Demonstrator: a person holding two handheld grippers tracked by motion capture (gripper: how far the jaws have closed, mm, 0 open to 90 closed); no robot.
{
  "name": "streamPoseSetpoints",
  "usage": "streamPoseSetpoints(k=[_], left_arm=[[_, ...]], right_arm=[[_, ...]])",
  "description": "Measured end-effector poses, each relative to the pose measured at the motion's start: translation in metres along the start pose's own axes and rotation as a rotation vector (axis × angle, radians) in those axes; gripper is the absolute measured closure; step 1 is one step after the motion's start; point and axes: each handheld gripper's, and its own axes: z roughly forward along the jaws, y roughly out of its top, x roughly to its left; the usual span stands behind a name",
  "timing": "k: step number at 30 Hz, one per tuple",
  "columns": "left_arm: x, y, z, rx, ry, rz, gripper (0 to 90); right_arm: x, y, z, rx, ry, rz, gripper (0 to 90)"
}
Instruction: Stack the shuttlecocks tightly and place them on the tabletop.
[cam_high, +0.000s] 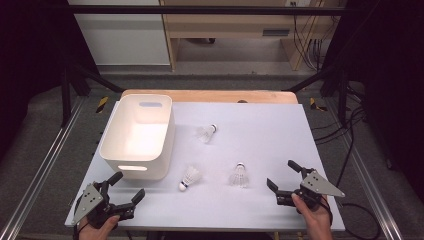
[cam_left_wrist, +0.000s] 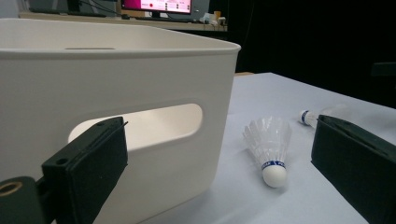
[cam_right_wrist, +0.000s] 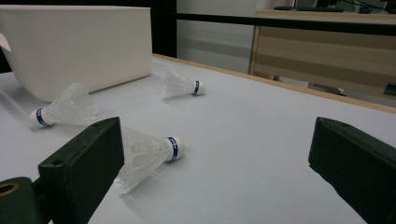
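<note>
Resting near the white bin, three shuttlecocks lie on the table. Both the left gripper and right gripper are spread apart, empty. Left gripper view reveals the bin's handle slot.

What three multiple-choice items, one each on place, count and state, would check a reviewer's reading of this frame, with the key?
1. Where does the white bin stand?
A. on the table's left part
B. at the table's right edge
C. on the floor

2. How many shuttlecocks lie on the table?
A. one
B. three
C. five

3. How do the two grippers stand?
A. both shut on shuttlecocks
B. left open, right shut
C. both open, holding nothing

Key: 1 A, since the high view puts the bin left of all the shuttlecocks. 2 B, the far shuttlecock, the near-left shuttlecock and the near-right shuttlecock. 3 C, as the left gripper and the right gripper each show jaws wide apart with nothing between.
</note>
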Motion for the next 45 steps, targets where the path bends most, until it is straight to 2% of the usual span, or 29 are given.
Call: streamPoseSetpoints(k=[11, 14, 15, 16, 19, 25, 28, 31, 34, 35, 36, 40, 44, 45], left_arm=[[-0.018, 0.002, 0.003, 0.063, -0.046, 0.06, 2.9], [-0.022, 0.004, 0.002, 0.123, -0.049, 0.116, 3.0], [-0.023, 0.004, 0.002, 0.14, -0.05, 0.122, 3.1], [-0.025, 0.005, 0.003, 0.173, -0.046, 0.117, 3.1], [-0.031, 0.008, 0.007, 0.196, -0.062, 0.107, 3.1], [-0.053, 0.015, 0.028, 0.266, -0.061, 0.148, 3.9], [-0.07, 0.019, 0.04, 0.299, -0.079, 0.174, 4.0], [-0.083, 0.022, 0.054, 0.331, -0.072, 0.172, 3.9], [-0.092, 0.022, 0.068, 0.391, -0.08, 0.212, 4.0], [-0.096, 0.021, 0.076, 0.431, -0.078, 0.231, 4.0], [-0.096, 0.021, 0.076, 0.431, -0.078, 0.231, 4.1], [-0.102, 0.018, 0.093, 0.481, -0.077, 0.248, 5.2], [-0.102, 0.014, 0.109, 0.524, -0.071, 0.247, 6.0], [-0.102, 0.013, 0.113, 0.528, -0.067, 0.236, 6.7]], right_arm=[[-0.001, -0.002, -0.001, 0.019, -0.029, -0.006, 3.5], [-0.001, -0.002, -0.001, 0.015, -0.032, -0.004, 3.5], [-0.001, -0.001, -0.001, 0.014, -0.035, -0.003, 3.5], [-0.001, -0.002, -0.002, 0.022, -0.04, -0.009, 3.4], [-0.001, -0.002, -0.002, 0.027, -0.045, -0.009, 3.4], [-0.002, -0.002, -0.003, 0.024, -0.042, -0.008, 3.1], [-0.003, -0.001, -0.004, 0.021, -0.045, 0.0, 2.8], [-0.002, -0.001, -0.004, 0.025, -0.04, 0.0, 2.7], [-0.001, -0.001, -0.003, 0.03, -0.042, -0.001, 2.7], [-0.001, -0.001, -0.003, 0.03, -0.041, 0.001, 2.7], [-0.001, -0.001, -0.003, 0.03, -0.041, 0.001, 2.7], [-0.001, -0.001, -0.003, 0.031, -0.037, 0.004, 2.7], [-0.001, -0.001, -0.002, 0.037, -0.033, 0.005, 2.7], [-0.001, -0.001, -0.002, 0.037, -0.032, 0.005, 2.7]])
